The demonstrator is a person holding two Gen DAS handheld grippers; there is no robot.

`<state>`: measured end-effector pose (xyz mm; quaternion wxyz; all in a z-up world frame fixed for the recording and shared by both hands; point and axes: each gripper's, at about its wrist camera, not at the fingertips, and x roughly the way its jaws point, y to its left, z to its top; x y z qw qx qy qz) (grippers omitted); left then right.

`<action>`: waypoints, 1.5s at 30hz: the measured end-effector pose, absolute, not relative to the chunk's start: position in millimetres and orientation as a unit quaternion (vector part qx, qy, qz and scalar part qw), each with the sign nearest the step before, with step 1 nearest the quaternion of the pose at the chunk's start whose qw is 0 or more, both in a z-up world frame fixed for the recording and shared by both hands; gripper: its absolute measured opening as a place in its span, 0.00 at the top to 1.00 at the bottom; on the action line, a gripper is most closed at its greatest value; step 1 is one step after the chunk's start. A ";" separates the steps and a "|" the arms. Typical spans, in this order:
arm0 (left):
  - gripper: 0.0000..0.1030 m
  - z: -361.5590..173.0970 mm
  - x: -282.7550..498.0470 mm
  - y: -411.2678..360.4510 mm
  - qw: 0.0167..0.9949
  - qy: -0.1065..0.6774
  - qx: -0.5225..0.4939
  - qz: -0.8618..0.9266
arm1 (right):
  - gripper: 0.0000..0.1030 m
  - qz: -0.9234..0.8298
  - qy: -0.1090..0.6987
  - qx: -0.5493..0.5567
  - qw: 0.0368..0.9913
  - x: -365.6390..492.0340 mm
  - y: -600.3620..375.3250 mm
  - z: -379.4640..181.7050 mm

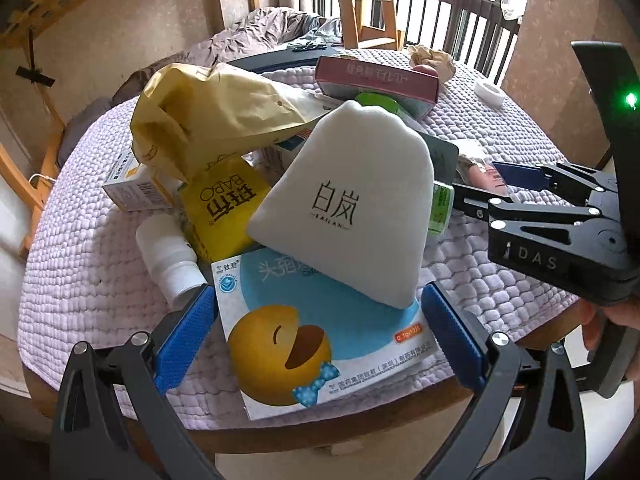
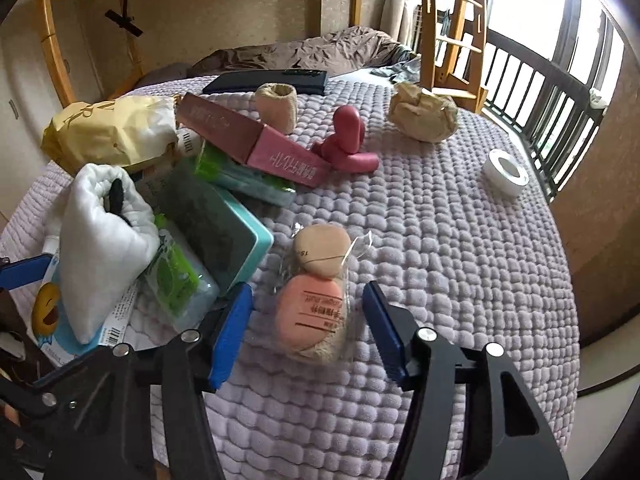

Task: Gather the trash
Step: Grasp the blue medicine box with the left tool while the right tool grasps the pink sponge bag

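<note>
Lilac quilted cloth [image 2: 440,240] lies bare rightward; both tongs [image 1: 316,332] [image 2: 308,320] gape wide, holding nothing.

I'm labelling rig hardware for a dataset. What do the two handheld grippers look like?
Both the left gripper and right gripper have black linkage arms with silver pivot screws and blue textured finger pads. The right gripper's body reads "DAS" and shows a green light.

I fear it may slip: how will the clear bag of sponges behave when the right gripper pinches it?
The bag of sponges probably squashes, since the sponges look soft. Its clear, crinkled film may slide between the open right gripper. It seems light.
</note>
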<state>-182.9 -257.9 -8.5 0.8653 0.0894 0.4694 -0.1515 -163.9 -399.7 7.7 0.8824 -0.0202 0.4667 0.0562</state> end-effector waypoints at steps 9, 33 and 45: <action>0.05 -2.3 -187.6 -245.7 0.863 0.466 0.074 -0.180 | 0.67 0.071 0.451 -0.003 0.890 -177.4 -409.2 18.1; 0.01 -7.1 -196.4 -239.5 0.855 0.477 0.066 -0.194 | 0.66 0.067 0.449 0.018 0.891 -219.0 -399.8 26.9; 0.05 -14.1 -206.3 -235.5 0.857 0.477 0.062 -0.185 | 0.66 0.077 0.456 0.029 0.886 -226.8 -395.5 21.3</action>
